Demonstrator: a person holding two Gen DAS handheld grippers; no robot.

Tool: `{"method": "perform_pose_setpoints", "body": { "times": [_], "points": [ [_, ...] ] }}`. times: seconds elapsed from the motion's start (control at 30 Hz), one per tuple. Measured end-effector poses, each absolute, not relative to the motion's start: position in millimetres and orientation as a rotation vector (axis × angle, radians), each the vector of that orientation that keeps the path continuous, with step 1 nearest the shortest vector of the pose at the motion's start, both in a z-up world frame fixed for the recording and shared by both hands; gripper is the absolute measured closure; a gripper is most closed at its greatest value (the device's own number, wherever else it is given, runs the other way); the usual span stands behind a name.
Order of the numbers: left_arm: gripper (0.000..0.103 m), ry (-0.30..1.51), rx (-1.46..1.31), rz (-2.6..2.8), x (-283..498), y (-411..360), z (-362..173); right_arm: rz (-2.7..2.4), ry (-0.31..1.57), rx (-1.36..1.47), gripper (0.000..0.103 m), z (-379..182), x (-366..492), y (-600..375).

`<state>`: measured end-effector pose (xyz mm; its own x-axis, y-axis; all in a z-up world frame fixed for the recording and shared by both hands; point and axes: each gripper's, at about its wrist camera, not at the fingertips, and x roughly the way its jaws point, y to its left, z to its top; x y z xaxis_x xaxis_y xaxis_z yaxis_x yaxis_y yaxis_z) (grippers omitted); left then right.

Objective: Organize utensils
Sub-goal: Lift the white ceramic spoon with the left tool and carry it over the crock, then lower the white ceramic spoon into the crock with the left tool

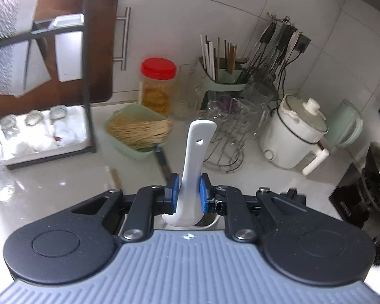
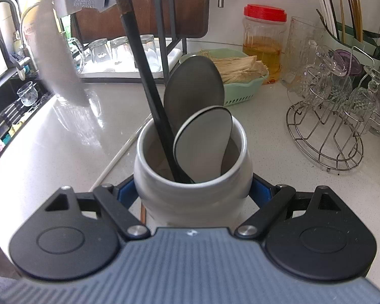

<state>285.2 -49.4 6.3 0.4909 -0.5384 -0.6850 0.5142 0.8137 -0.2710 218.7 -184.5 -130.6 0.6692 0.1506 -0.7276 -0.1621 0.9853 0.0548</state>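
My left gripper (image 1: 188, 193) is shut on a white ceramic spoon (image 1: 193, 159), handle pointing away, bowl end low near the palm, above the counter. The same spoon shows blurred at the upper left of the right wrist view (image 2: 55, 58), held in the air. My right gripper (image 2: 193, 190) is shut around a white ceramic utensil jar (image 2: 192, 192) standing on the counter. The jar holds two grey spoons (image 2: 202, 139) and a long black handle (image 2: 149, 96).
On the counter are a green basket of dry noodles (image 1: 136, 131), a red-lidded jar (image 1: 157, 86), a wire glass rack (image 2: 326, 116), a chopstick holder (image 1: 220, 76), a white cooker (image 1: 293, 134) and a dish rack with glasses (image 2: 119, 50). A white chopstick (image 2: 119, 157) lies beside the jar. The sink (image 2: 10, 106) is at left.
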Motion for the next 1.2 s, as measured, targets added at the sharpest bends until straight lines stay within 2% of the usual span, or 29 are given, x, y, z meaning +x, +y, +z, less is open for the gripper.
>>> {"method": "perform_pose_setpoints", "body": {
  "times": [0.53,0.93,1.2],
  "points": [
    [0.083,0.877,0.006,-0.728,299.7,-81.7,-40.0,0.186,0.818,-0.019,0.012,-130.8,218.1,-185.0],
    [0.083,1.043,0.029,-0.71,323.6,-91.4,-39.7,0.185,0.814,-0.018,0.012,-130.5,217.1,-184.1],
    [0.083,1.128,0.162,-0.745,332.2,-112.2,-41.3,0.188,0.811,-0.017,0.012,-130.0,216.9,-184.1]
  ]
}}
